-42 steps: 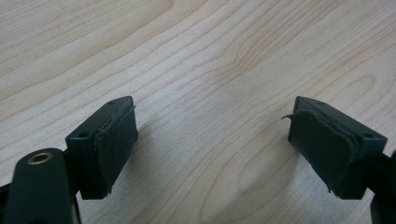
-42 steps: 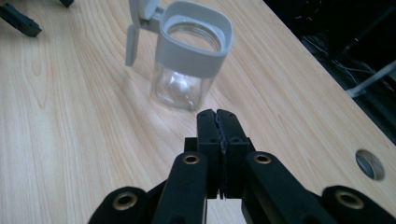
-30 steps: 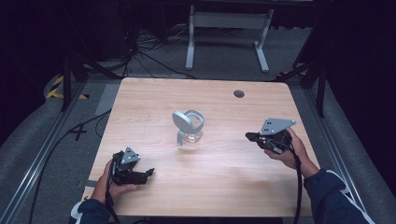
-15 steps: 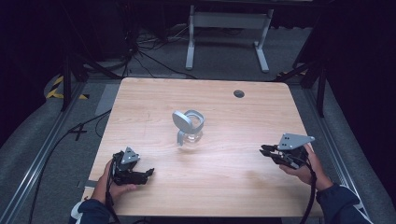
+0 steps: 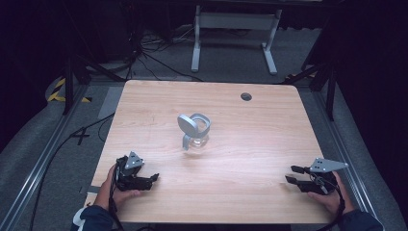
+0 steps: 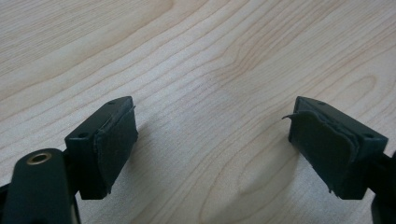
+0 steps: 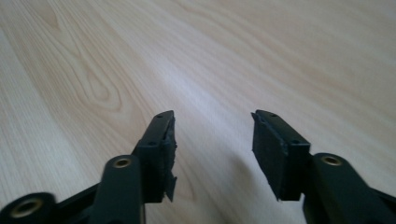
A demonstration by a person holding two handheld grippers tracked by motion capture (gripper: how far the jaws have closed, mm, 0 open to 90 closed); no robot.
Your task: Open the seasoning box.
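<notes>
Take the glass jar [image 5: 196,137] as your landmark: it stands alone near the middle of the table [image 5: 250,120], with its grey lid [image 5: 187,126] tipped up against its left rim, propped on edge rather than lying flat.

Your left gripper [image 5: 144,180] rests below and to the left of the jar, near the table's front edge, jaws spread with bare wood between the pads [image 6: 114,140]. Your right gripper [image 5: 292,174] sits below and well to the right of the jar, close to the front right corner; its jaws have just been opening and nothing lies between them.

Neither touches the jar. The left one looks the nearer of the two, and it is on the lid's side. From the right gripper, the jar lies up and well to the left.

Count: one jar, one lid, two grippers, both empty.
</notes>
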